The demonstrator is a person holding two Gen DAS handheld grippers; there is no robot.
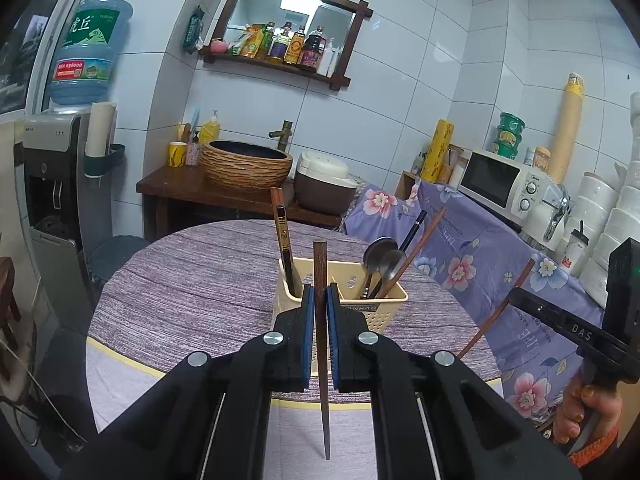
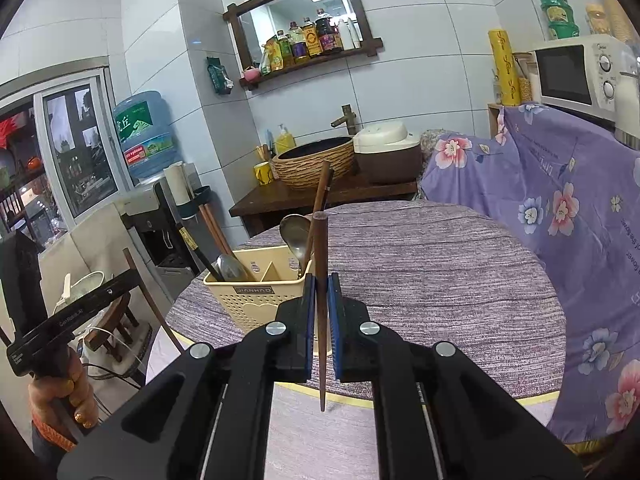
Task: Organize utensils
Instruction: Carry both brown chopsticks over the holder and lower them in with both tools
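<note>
A beige slotted utensil holder [image 1: 368, 312] stands on the round table [image 1: 180, 280] with the purple cloth. It holds dark chopsticks [image 1: 283, 236] on its left side and two metal spoons [image 1: 380, 254] with a brown chopstick on its right. My left gripper [image 1: 320, 292] is shut on an upright brown chopstick [image 1: 320, 264], just in front of the holder. In the right wrist view, my right gripper [image 2: 320, 284] is shut on another brown chopstick [image 2: 320, 240], to the right of the holder [image 2: 248, 296]. Each gripper shows at the edge of the other's view, the right gripper [image 1: 516, 300] and the left gripper [image 2: 132, 280].
A counter draped in purple floral cloth [image 1: 480, 248] with a microwave [image 1: 504, 184] flanks the table's right side. Behind the table are a wooden stand with a woven basin [image 1: 246, 164] and a rice cooker [image 1: 324, 184]. A water dispenser [image 1: 52, 168] stands at the left.
</note>
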